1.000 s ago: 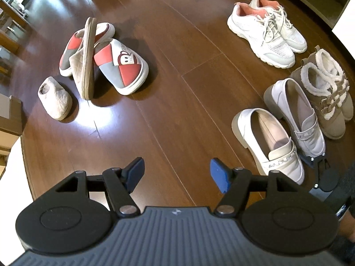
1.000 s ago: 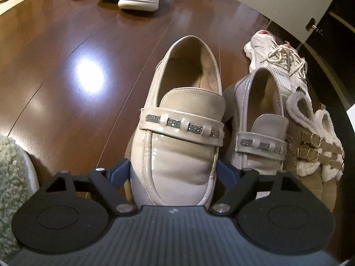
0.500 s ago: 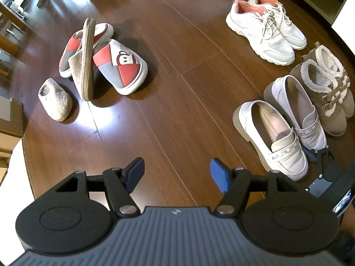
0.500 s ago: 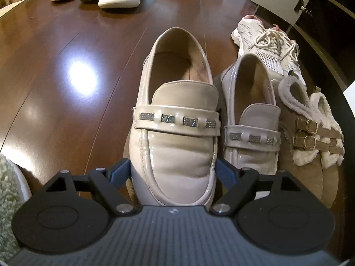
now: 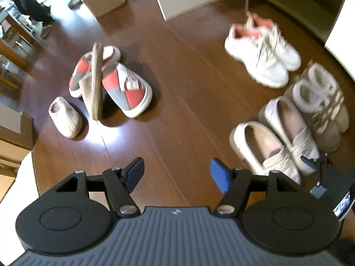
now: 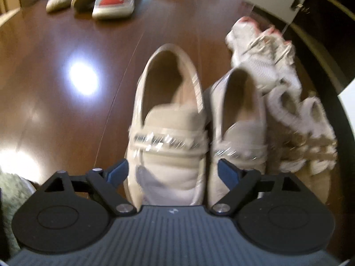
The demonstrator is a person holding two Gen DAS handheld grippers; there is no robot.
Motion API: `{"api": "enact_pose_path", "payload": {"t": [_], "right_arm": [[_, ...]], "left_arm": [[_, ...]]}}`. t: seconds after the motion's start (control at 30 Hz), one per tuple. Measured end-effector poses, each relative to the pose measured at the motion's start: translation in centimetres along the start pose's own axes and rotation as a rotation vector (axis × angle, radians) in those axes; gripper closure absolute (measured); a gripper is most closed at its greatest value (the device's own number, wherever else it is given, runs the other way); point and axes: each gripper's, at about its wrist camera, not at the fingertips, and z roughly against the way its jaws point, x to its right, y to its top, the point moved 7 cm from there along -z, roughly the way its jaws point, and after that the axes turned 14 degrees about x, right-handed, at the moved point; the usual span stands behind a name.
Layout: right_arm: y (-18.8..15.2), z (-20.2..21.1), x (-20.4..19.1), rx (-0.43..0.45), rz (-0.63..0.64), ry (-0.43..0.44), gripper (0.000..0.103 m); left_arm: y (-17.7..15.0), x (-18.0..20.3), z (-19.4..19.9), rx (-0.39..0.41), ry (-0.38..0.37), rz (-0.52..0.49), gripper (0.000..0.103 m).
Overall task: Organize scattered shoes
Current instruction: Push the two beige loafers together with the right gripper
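Your right tool (image 6: 170, 170) has just spread clear of the loafer (image 6: 168, 133), now beside its mate. Left tool (image 5: 176, 173) is open, empty. Next: soft slippers (image 5: 111, 82) on the floor; pinch the rim.

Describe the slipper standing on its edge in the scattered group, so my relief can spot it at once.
On the wooden floor, look away from the tidy row to the loose cluster on the other side. There a beige slipper stands on its side edge, sole showing, wedged between the two red-and-grey slippers. Its neighbours all lie flat, including its likely mate, off by itself.
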Motion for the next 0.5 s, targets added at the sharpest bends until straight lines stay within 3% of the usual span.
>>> {"api": "enact_pose_path", "payload": {"t": [0.2,0.37,0.5], "right_arm": [[1.7,4.3,3.8,-0.029,-0.192,0.018,0.006],[2.5,8.0,6.8,-0.037,-0.281,-0.012,0.005],[3.4,12.2,9.1,0.007,-0.352,-0.035,0.004]], "left_arm": [[0.2,1.7,5.7,0.052,-0.025,0.066,0.031],[-1.9,4.2,8.8,0.048,-0.06,0.136,0.031],[-4.0,6.6,9.9,0.039,-0.064,0.184,0.031]]}}
